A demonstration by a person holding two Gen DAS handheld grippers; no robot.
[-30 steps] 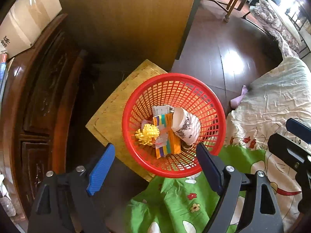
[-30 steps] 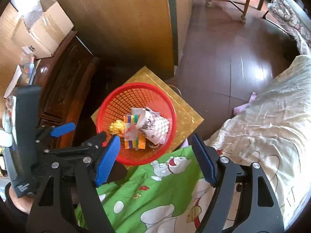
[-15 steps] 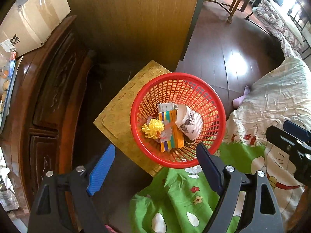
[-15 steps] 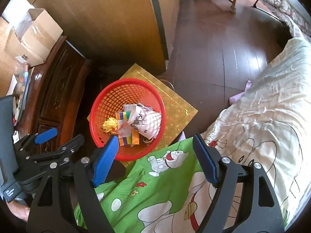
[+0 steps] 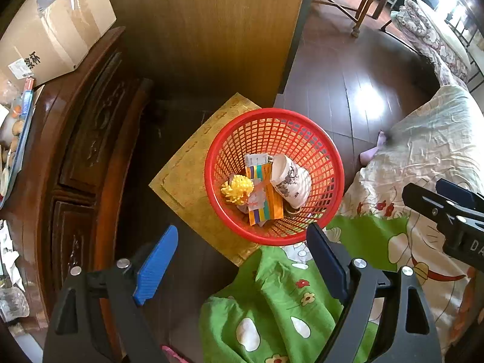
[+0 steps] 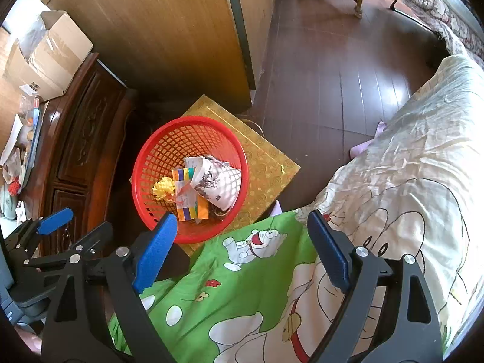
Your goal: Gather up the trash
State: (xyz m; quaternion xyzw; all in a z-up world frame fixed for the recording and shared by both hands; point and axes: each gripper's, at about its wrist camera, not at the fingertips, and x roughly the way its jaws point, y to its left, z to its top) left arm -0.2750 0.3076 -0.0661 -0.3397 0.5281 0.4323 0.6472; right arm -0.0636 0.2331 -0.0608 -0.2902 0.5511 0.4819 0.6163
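A red mesh basket (image 5: 328, 157) (image 6: 157, 148) stands on a gold box on the floor. It holds a patterned paper cup (image 5: 290, 180) (image 6: 217, 181), a striped orange-and-purple packet (image 5: 264, 199) (image 6: 189, 208) and a yellow crumpled piece (image 5: 237, 189) (image 6: 163, 189). My left gripper (image 5: 242, 260) is open and empty, above and short of the basket. My right gripper (image 6: 242, 248) is open and empty over the green blanket, to the right of the basket. The left gripper also shows at the lower left of the right wrist view (image 6: 54, 225).
A dark carved wooden cabinet (image 5: 78, 157) with a cardboard box (image 5: 51, 27) on top stands to the left. A gold box (image 6: 266, 166) lies under the basket. A bed with a green cartoon blanket (image 6: 248, 275) and cream sheet (image 6: 408, 157) fills the right. A wooden partition (image 5: 211, 24) stands behind.
Both grippers have risen and pulled back from the basket, which now looks smaller and farther off. Both stay open and empty. The trash in the basket has not moved.
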